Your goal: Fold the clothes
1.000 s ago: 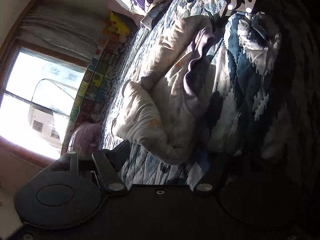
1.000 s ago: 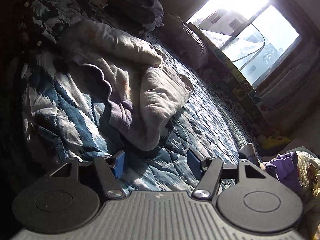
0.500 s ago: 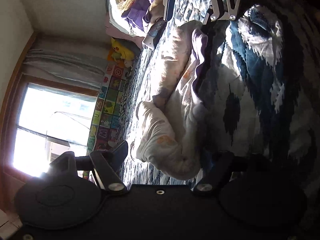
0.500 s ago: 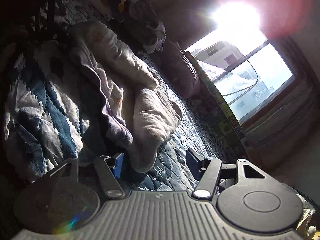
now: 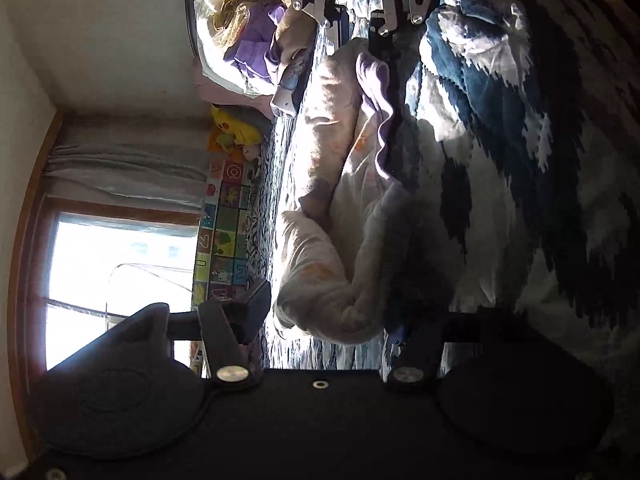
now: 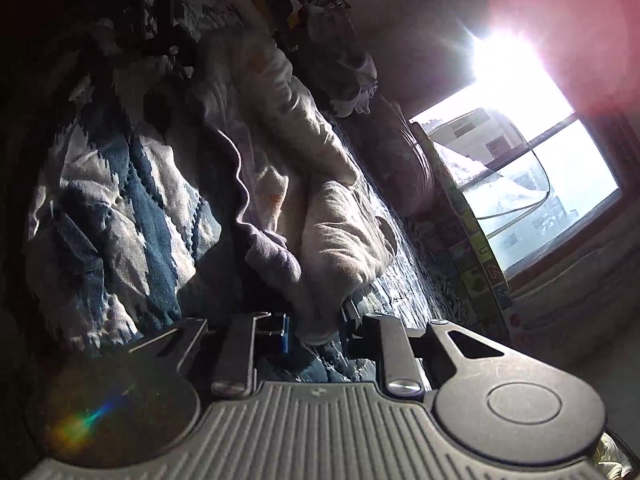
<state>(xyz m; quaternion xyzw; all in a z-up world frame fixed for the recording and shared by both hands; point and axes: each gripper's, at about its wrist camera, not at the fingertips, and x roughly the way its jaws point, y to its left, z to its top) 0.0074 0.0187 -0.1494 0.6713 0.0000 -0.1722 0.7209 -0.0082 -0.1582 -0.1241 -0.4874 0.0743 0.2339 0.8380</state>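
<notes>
A cream fleece garment (image 5: 340, 208) with purple trim lies crumpled in a long bundle on a blue and white quilt (image 5: 500, 184). My left gripper (image 5: 330, 320) is open, its fingers standing either side of the garment's near end. At the far end, my right gripper (image 5: 354, 20) shows at the top of the left wrist view. In the right wrist view the right gripper (image 6: 314, 326) is shut on the cream garment (image 6: 320, 240), with a fold of its edge pinched between the fingers. The purple hem (image 6: 272, 256) lies just to the left.
A pile of other clothes (image 5: 248, 48) sits on the bed beyond the garment. A yellow plush toy (image 5: 234, 128) and an alphabet play mat (image 5: 224, 240) line the window side. The bright window (image 6: 532, 184) glares. The quilt (image 6: 120, 208) spreads wide on the other side.
The right gripper's fingers have drawn together onto the garment's edge. Both grippers have moved in closer to the garment's two ends. The left gripper stays open.
</notes>
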